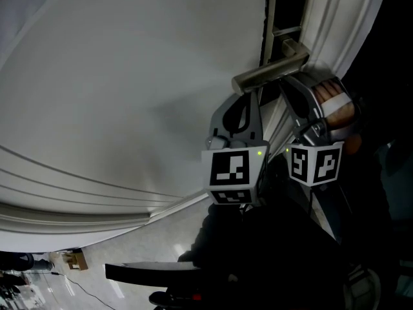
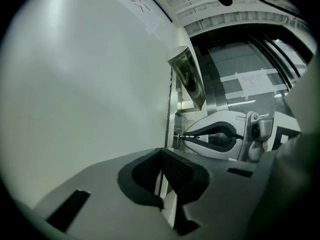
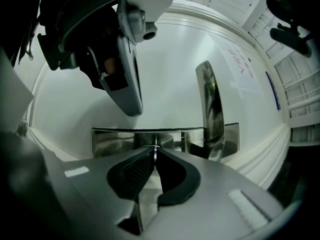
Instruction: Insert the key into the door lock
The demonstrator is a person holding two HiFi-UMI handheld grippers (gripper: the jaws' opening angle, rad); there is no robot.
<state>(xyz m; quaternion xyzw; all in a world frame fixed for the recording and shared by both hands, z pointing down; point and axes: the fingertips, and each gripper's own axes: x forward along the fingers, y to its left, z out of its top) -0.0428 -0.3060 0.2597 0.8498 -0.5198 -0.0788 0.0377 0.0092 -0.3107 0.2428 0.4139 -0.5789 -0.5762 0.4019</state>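
A white door (image 1: 116, 89) carries a metal lever handle (image 1: 270, 71). In the right gripper view the handle (image 3: 212, 109) stands above a shiny lock plate (image 3: 112, 140). My right gripper (image 3: 155, 153) is shut on a thin key (image 3: 155, 149), whose tip is at the plate. From the left gripper view, the right gripper (image 2: 186, 134) holds the key (image 2: 182, 134) against the door's edge, below the handle (image 2: 189, 79). My left gripper (image 2: 161, 154) is shut on nothing, close beside the door face. In the head view, the left gripper (image 1: 249, 95) and right gripper (image 1: 284, 82) sit just under the handle.
The door frame's moulding (image 1: 335, 18) runs along the right of the lock. A paper notice (image 3: 240, 66) is stuck on the door. A person's hand (image 1: 339, 105) holds the right gripper. Floor and a cable (image 1: 84, 286) lie below.
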